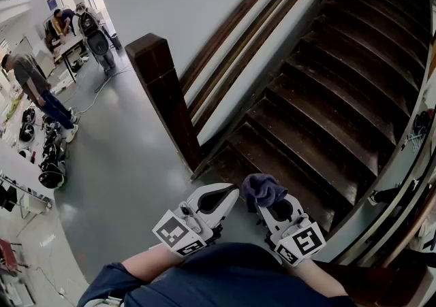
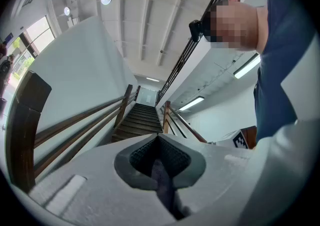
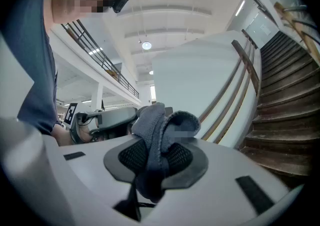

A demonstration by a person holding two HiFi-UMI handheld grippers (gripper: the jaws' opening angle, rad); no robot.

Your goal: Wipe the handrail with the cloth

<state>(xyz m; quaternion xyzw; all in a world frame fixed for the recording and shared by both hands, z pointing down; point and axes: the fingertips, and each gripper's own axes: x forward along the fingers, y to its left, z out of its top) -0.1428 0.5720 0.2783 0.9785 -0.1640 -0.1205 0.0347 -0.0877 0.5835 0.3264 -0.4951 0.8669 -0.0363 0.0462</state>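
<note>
The handrail [image 1: 235,30] is a set of dark wooden rails that climbs along the white wall from a square newel post [image 1: 162,88]; in the left gripper view the handrail [image 2: 75,126] runs up the left side, and in the right gripper view the handrail [image 3: 241,77] runs up the right. A blue-grey cloth [image 1: 264,189] is bunched in my right gripper [image 1: 267,201], which is shut on it; the cloth [image 3: 159,135] spills over the right gripper [image 3: 156,166] and its dark pads. My left gripper [image 1: 227,195] sits beside it, shut and empty; the left gripper [image 2: 160,170] points at the stairs. Both hover low, short of the post.
Dark wooden stairs [image 1: 327,88] rise to the upper right. A second railing [image 1: 402,183] borders them at the right. On the grey floor to the left stand several people [image 1: 37,88], a table [image 1: 65,43], and helmets and gear [image 1: 49,163].
</note>
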